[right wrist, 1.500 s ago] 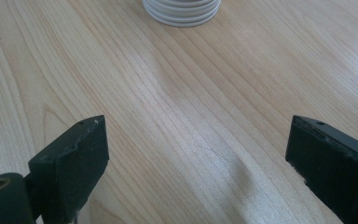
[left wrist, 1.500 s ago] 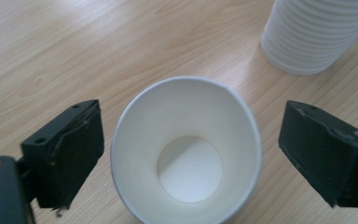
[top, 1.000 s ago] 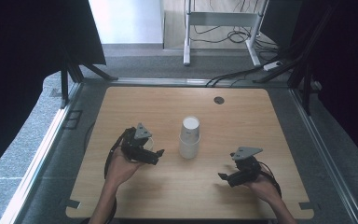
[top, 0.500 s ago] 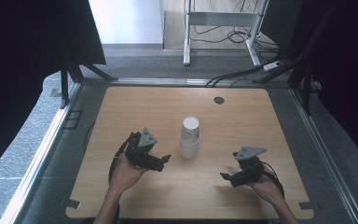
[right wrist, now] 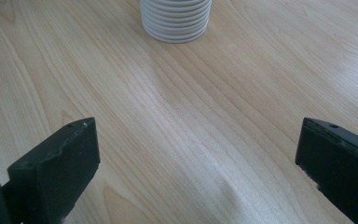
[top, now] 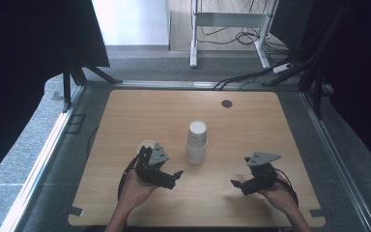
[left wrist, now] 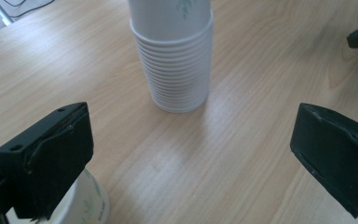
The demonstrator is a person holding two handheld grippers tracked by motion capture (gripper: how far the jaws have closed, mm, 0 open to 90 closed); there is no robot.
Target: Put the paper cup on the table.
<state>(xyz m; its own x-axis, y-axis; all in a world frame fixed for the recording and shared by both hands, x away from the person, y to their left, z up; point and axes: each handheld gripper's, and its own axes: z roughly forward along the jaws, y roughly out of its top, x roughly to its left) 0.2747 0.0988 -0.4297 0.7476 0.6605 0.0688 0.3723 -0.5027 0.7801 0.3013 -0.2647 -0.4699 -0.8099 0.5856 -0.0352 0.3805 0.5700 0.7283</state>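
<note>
Both tools are gaping empty: the left tool (top: 173, 177) is sitting at seven o'clock of the cup stack (top: 196, 142), the right tool (top: 238, 184), jaws just opening, at four o'clock.

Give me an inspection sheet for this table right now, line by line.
Surface: wooden table, dark round spot near far edge.
Job's things: upside-down stack of paper cups at centre; single cup beside left claw.
Clutter: nothing seen.
Grippers: left claw open, empty, facing the stack; right claw open, empty, jaws just opening.
Cables: cable loop trailing from left claw; floor cables beyond table.
Surroundings: dark curtains, white stand.
</note>
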